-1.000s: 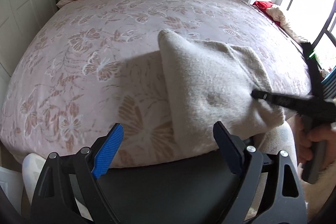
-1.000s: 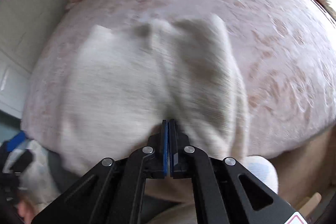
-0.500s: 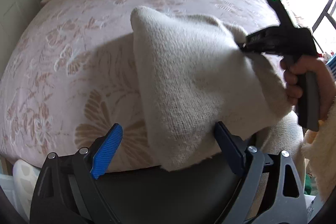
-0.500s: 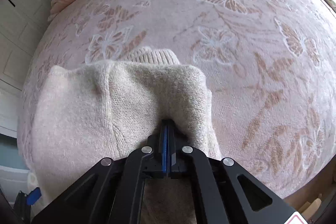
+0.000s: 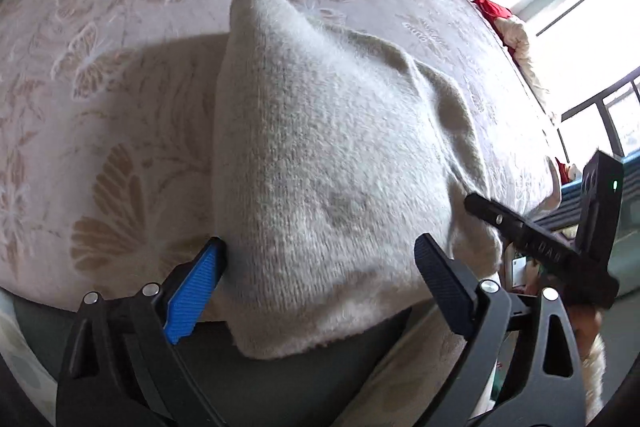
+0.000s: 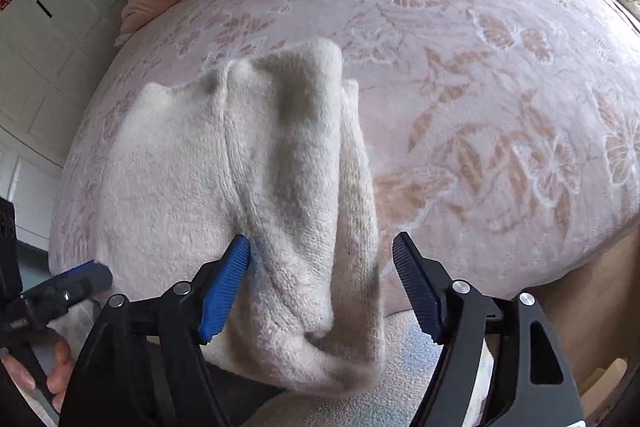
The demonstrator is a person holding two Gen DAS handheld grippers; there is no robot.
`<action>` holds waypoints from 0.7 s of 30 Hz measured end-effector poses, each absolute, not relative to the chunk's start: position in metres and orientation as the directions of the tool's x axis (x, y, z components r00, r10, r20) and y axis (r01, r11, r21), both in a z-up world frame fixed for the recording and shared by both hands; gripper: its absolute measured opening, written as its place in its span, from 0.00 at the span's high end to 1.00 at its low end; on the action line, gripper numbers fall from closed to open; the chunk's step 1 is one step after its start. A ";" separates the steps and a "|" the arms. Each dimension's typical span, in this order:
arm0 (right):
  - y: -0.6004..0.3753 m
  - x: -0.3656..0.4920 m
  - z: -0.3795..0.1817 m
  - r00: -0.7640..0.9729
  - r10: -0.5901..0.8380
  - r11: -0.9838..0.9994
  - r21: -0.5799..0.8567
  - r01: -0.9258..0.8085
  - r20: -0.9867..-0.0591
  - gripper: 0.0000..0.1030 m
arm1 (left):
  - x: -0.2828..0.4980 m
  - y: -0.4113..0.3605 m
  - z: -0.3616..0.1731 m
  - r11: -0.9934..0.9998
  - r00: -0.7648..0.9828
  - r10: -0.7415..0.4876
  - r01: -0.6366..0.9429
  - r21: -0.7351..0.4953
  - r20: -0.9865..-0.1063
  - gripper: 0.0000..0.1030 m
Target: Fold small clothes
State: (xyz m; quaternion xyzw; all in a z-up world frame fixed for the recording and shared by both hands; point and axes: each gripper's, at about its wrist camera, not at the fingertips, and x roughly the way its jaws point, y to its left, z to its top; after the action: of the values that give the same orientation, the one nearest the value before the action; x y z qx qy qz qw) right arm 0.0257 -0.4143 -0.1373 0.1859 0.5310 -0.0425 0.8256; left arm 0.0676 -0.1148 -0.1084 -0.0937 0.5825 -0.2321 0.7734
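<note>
1. The cream knitted garment lies folded on the pink butterfly-patterned bedspread, filling the centre of the left wrist view and drooping over the bed's near edge at the bottom of the frame. In the right wrist view it sits left of centre, bunched in long soft ridges.
2. The left gripper stands wide apart and has just spread a little further; the knit's lower edge lies between its pads, but neither visibly presses on it.
3. The right gripper has just let go and its jaws have been opening; a thick fold of knit lies in the gap, the blue pad near it on the left, with no squeeze evident.
4. Handling, as I judge it: light, limp and fuzzy, so it will sag from any single pinch and cling slightly to the plush cover.
5. Best taken at two corners of the overhanging hem, pinching all layers together, so the fold does not slide open.
</note>
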 end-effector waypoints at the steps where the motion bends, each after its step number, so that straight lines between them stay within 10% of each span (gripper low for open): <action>1: -0.413 0.029 -0.148 0.415 0.141 0.926 0.269 0.266 -0.899 0.25 | 0.074 -0.114 -0.114 0.879 0.214 -0.466 0.225 -0.421 -0.858 0.09; 11: -0.422 0.055 -0.180 0.443 0.358 0.796 0.517 0.316 -0.822 0.07 | 0.116 -0.125 -0.162 0.853 0.106 -0.518 0.131 -0.505 -0.849 0.04; 15: -0.418 0.061 -0.174 0.450 0.410 0.763 0.569 0.307 -0.793 0.57 | 0.117 -0.146 -0.146 0.863 0.090 -0.486 0.207 -0.461 -0.869 0.21; 21: -0.400 0.056 -0.116 0.514 0.355 0.805 0.535 0.258 -0.781 0.67 | 0.111 -0.155 -0.095 0.859 0.127 -0.478 0.274 -0.432 -0.869 0.52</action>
State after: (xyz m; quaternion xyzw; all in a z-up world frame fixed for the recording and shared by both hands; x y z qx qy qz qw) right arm 0.0558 -0.3996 -0.1158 0.3112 0.4919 0.0298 0.8126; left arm 0.1110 -0.1550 -0.0947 -0.0836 0.6109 -0.2519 0.7459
